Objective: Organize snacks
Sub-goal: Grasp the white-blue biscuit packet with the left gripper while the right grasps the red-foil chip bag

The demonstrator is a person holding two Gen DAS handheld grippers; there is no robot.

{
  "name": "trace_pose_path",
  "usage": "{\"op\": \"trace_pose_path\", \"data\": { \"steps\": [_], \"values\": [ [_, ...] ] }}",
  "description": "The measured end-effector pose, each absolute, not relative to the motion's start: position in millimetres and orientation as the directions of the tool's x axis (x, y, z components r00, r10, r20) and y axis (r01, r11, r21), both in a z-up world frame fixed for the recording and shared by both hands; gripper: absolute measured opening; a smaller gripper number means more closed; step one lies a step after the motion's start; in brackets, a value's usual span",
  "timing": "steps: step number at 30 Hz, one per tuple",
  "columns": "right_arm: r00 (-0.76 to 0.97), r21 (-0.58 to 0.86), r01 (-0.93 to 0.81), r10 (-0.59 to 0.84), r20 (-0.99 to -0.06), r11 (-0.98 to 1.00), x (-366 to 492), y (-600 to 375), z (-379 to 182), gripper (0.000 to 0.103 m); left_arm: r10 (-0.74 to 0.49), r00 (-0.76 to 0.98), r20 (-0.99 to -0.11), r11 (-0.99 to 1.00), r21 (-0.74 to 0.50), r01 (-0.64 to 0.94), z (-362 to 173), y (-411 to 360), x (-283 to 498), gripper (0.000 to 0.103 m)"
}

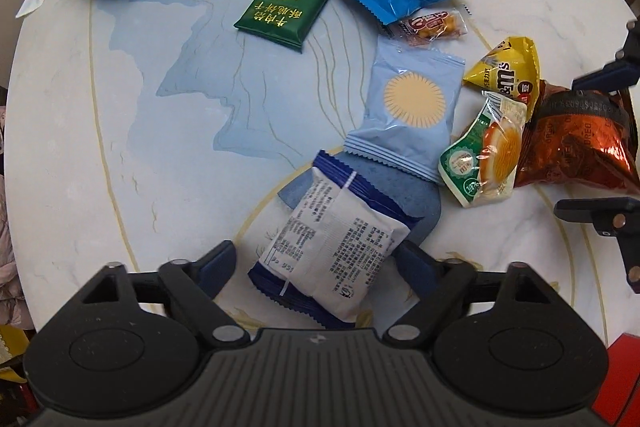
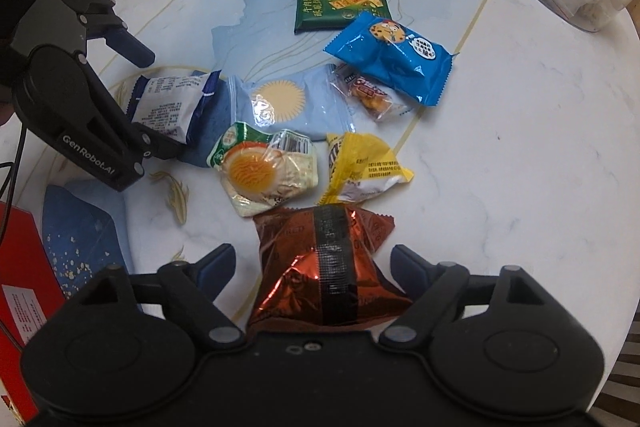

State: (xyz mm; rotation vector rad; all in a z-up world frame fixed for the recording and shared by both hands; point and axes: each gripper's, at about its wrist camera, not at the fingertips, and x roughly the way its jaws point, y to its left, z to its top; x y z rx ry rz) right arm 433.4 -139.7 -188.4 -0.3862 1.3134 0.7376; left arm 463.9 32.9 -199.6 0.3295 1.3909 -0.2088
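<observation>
Left gripper (image 1: pixel 316 263) fingers spread, straddling white-blue packet (image 1: pixel 332 247) on bench (image 1: pixel 120 147); right gripper (image 2: pixel 312 263) fingers spread around red foil packet (image 2: pixel 328 267). Lined up, I judge, for pinching both.

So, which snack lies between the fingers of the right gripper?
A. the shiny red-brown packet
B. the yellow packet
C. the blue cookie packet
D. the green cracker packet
A: in the right wrist view the shiny red-brown packet lies between the open fingers of the right gripper, while the other snacks lie farther away on the table.
</observation>
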Motion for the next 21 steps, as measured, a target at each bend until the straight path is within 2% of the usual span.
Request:
{"op": "trace_pose_path", "data": {
  "steps": [8, 16, 21],
  "values": [
    [0.099, 0.141, -0.646, 0.265, -0.959, 0.75, 429, -143, -188, 0.064, 0.023, 0.188, -0.982, 0.954, 0.078, 0.29, -194, 32, 465, 0.059],
    [0.145, 0.15, -0.565, 0.276, -0.95, 0.811, 420, -153, -184, 0.057, 0.037, 0.212, -0.977, 0.98, 0.077, 0.182, -187, 35, 460, 0.051],
    [0.167, 0.174, -0.513, 0.296, -0.94, 0.841, 416, -161, -171, 0.056, 0.034, 0.231, -0.972, 0.993, 0.059, 0.099, -175, 46, 455, 0.051]
  ]
}}
